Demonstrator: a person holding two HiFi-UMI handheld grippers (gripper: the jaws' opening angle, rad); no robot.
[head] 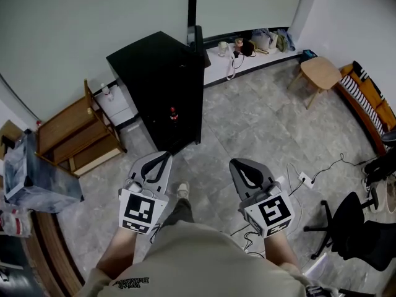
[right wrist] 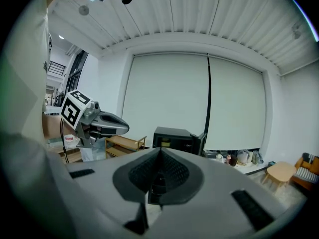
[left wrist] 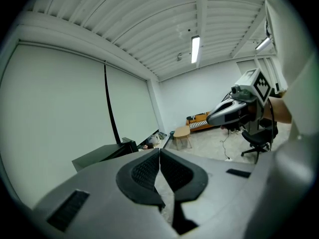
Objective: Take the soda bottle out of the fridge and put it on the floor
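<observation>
A grey stone-patterned tile floor (head: 247,129) fills the room. On it, against the pale wall, stands a small black box-shaped fridge (head: 154,73) with its door swung open to the side. A low open wooden shelf unit (head: 74,135) sits just beside the fridge, and a round light-wood stool (head: 320,73) stands well apart. The grey left gripper (head: 164,158) and grey right gripper (head: 240,164) are held side by side, short of the fridge, each with its jaws pressed together on nothing. The dark soda bottle with a red label (head: 173,114) stands upright inside the fridge.
</observation>
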